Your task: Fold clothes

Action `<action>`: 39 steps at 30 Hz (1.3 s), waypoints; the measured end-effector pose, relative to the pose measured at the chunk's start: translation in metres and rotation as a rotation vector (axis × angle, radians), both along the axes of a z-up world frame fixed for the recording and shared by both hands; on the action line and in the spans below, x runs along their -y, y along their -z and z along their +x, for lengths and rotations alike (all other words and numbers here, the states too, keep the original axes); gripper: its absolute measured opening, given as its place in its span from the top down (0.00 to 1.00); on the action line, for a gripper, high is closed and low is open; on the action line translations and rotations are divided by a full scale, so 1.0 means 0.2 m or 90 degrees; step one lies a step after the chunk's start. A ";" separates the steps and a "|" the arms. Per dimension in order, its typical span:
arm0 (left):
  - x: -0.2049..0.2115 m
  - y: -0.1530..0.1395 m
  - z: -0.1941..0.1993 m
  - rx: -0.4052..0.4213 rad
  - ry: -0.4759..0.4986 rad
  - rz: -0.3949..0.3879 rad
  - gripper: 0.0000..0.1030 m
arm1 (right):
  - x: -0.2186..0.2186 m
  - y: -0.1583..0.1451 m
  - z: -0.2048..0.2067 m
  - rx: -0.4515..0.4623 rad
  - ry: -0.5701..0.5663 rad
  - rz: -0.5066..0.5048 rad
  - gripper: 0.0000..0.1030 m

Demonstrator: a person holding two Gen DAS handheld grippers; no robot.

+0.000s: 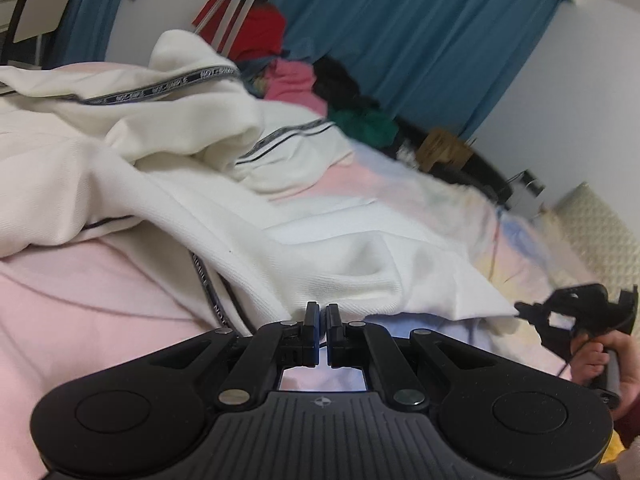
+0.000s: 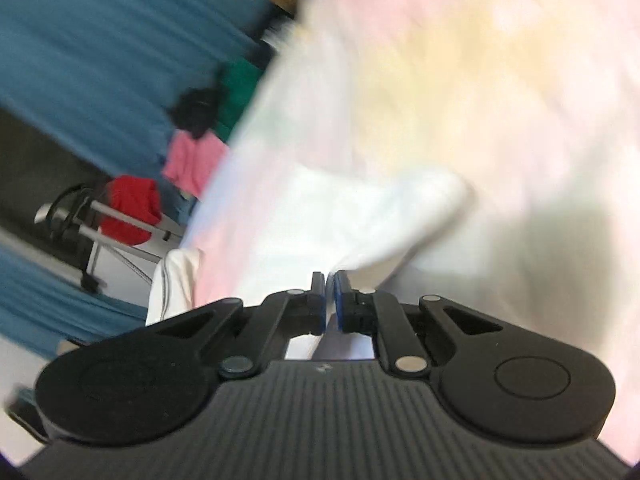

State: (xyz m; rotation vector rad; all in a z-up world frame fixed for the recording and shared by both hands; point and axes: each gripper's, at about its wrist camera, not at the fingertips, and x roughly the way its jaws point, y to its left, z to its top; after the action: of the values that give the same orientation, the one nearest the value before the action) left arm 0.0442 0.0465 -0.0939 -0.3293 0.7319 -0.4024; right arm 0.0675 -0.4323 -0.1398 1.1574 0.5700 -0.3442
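Running along the white knitted garment (image 1: 192,184) was a dark woven tape with pale letters; it seemed to repeat short words, but the letters were too blurred to read. The same tape showed again near the left gripper (image 1: 323,320), also not readable.

The garment lay crumpled on a soft pink and pastel bed cover (image 1: 80,300), which was the working surface. Behind it hung blue pleated curtains (image 1: 420,40) against a pale wall. At the far edge of the bed was a heap of other clothes, red (image 1: 256,32), pink (image 1: 290,80), black and green. A metal stand (image 1: 236,4) stood in front of the red piece.

The long axis of the garment ran from the far left of the left wrist view toward the near right, and its flat pointed corner (image 1: 480,300) pointed toward the right gripper (image 1: 524,311).

The fingers of the left gripper were together at the near hem of the garment, and white cloth reached down between them. The right gripper (image 2: 329,296) had its fingers pressed on white cloth too; this view was strongly blurred.
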 end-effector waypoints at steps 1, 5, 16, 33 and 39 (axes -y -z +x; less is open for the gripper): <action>0.01 0.00 0.00 -0.002 -0.003 0.007 0.97 | 0.02 0.05 -0.02 0.004 0.006 0.036 0.91; 0.02 0.00 0.00 -0.014 -0.013 0.018 0.97 | 0.06 0.16 -0.04 0.011 0.022 0.117 0.62; 0.05 0.05 0.05 -0.048 -0.026 0.031 0.97 | 0.03 0.26 0.08 0.015 0.030 0.144 0.38; 0.15 0.06 0.05 -0.038 0.013 0.050 0.96 | 0.28 0.08 0.15 0.163 0.111 -0.079 0.95; 0.21 0.10 0.04 -0.049 0.043 0.091 0.96 | 0.40 0.27 0.12 0.038 0.152 -0.043 0.95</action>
State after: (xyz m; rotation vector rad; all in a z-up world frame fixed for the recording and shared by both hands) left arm 0.0521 0.0042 -0.1141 -0.1870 0.8440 -0.4001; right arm 0.0907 -0.5132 -0.1943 1.1688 0.3663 -0.5274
